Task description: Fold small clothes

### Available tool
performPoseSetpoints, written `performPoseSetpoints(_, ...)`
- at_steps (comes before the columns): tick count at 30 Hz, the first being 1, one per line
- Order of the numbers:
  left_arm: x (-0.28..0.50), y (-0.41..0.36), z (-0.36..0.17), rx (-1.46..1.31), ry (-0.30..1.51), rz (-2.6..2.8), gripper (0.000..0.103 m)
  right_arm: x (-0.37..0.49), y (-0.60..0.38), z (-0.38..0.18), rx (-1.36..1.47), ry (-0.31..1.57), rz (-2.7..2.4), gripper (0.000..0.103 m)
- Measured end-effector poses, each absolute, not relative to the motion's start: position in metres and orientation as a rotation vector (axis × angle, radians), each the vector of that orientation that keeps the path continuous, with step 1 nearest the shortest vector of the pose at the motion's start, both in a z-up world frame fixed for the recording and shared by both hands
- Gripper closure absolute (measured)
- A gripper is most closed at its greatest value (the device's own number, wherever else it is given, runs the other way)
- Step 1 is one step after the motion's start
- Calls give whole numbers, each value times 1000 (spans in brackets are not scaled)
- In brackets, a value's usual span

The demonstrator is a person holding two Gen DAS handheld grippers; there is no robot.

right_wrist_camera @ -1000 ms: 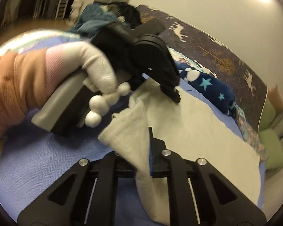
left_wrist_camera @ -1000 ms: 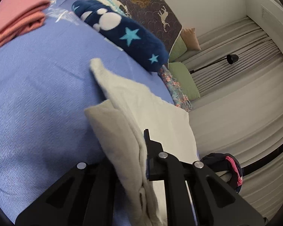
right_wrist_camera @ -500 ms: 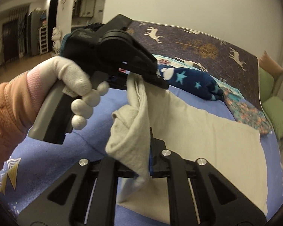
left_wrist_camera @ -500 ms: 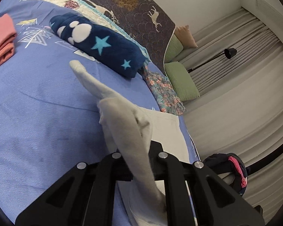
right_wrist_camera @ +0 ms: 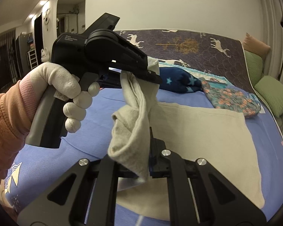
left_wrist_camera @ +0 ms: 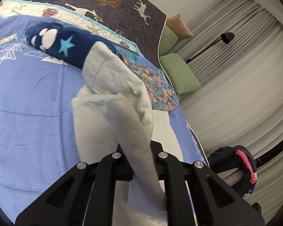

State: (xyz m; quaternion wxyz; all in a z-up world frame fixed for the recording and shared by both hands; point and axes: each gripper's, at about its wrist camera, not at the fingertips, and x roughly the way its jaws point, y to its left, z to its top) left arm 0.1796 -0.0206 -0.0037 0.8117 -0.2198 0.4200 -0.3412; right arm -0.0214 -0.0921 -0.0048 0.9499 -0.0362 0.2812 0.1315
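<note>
Cloth (left_wrist_camera: 111, 113), pale grey, one item, on a blue bedsheet (left_wrist_camera: 28, 113). Left wrist view: left gripper (left_wrist_camera: 141, 152) clamped on a bunched edge, the fabric lifted and draped forward, likely to carry that edge across for a fold; a navy star blanket (left_wrist_camera: 66, 45) lies beyond.

Right wrist view: right gripper (right_wrist_camera: 147, 162) closed on the neighbouring stretch of the same cloth (right_wrist_camera: 198, 131), whose far half lies flat on the bedsheet (right_wrist_camera: 84, 131). Left gripper (right_wrist_camera: 152, 75), in a white-gloved hand (right_wrist_camera: 66, 90), pinches the raised end, so both share one edge.
</note>
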Motion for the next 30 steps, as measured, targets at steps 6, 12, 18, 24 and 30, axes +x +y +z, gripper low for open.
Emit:
performPoseSetpoints(6,180,-62,3,-417,920,-715,95,-23,-137,-5,29,575,242,94)
performPoseSetpoints(12,180,-102,5,-375,946,-725,95,-26,-174,-7,102,576,206,94)
performPoseSetpoints(18,183,-139,2,-343,975,-742,95,-29,-204,-11,153,582,169,94)
performPoseSetpoints(24,185,-173,-5,-297,1012,-757,95,-31,-234,-18,207,598,131,94)
performPoseSetpoints(30,181,-210,-14,-222,1045,-766,95,-36,-258,-29,262,622,99,94)
